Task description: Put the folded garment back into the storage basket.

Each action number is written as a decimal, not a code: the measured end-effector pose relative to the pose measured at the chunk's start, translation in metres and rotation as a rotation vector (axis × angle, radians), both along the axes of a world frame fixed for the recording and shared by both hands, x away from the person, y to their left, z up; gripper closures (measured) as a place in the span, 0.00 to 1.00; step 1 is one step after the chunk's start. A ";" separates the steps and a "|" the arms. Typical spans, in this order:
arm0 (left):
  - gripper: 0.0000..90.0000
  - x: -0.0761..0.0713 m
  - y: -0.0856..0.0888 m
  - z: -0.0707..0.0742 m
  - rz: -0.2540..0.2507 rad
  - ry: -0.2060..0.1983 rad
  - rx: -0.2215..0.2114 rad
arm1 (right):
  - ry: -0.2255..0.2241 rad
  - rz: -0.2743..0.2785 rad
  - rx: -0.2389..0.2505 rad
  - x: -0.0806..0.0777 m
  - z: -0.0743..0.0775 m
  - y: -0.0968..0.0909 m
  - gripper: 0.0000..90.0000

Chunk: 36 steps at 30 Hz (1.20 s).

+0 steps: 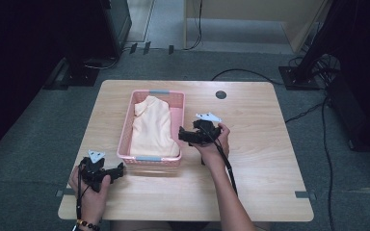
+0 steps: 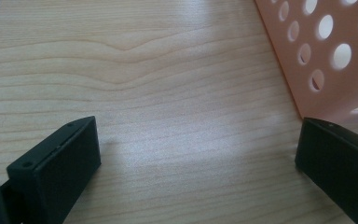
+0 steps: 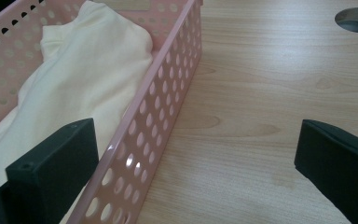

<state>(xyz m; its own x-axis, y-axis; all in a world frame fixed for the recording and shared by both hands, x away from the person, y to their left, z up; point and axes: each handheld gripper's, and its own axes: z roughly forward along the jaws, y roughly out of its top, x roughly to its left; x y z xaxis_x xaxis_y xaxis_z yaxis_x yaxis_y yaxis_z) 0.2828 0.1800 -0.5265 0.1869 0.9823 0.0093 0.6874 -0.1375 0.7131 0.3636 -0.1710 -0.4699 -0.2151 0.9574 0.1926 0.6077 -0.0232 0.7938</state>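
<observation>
The likeliest trouble lay with the right gripper (image 1: 185,135): its jaws stood wide and straddled the right wall of the basket (image 1: 179,113), one jaw over the cloth and the other over bare table, so closing there would probably have pinched the perforated wall instead of the shirt (image 1: 151,127) and dragged or tipped the light basket. In the right gripper view that wall (image 3: 168,107) ran up from the bottom left toward the top centre, with the pale shirt (image 3: 74,79) lying to its left, folded loosely and bunched toward the far end; a shallow grab might have caught a single layer and let the garment unfold as it rose, or snagged it on the rim. The left gripper (image 1: 118,170) could have caused a second fault: held low at the basket's near left corner, with its jaws wide and nothing between them, it might have nudged the basket askew had it moved inward. In the left gripper view the table (image 2: 158,93) filled the gap between the jaws and the pink wall (image 2: 326,56) crossed the upper right, close to the right jaw, though whether they touched could not be told. In the high view the right hand (image 1: 217,139) sat right of centre, forearm rising from the bottom edge, its gripper pointing left at the basket. The left hand (image 1: 94,185) sat at lower left, its gripper pointing right. The shirt lay inside the basket at the frame's centre, ungripped.
</observation>
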 end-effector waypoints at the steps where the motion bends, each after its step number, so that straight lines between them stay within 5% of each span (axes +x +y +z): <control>1: 0.00 0.000 0.000 0.000 0.000 0.000 0.000 | -0.001 0.000 0.003 0.000 0.001 0.000 0.00; 10: 0.00 0.000 0.000 0.000 0.000 0.000 0.000 | -0.003 -0.029 -0.007 -0.002 0.002 -0.011 0.00; 36: 0.00 0.000 0.000 0.000 -0.001 0.001 0.001 | 0.072 -0.003 -0.104 -0.007 -0.053 -0.017 0.00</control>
<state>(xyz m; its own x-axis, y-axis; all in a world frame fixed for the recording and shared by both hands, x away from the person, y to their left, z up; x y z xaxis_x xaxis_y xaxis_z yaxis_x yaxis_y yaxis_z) 0.2827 0.1801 -0.5264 0.1878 0.9821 0.0104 0.6880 -0.1391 0.7122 0.3563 -0.1884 -0.5232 -0.2010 0.9737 0.1069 0.6636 0.0551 0.7461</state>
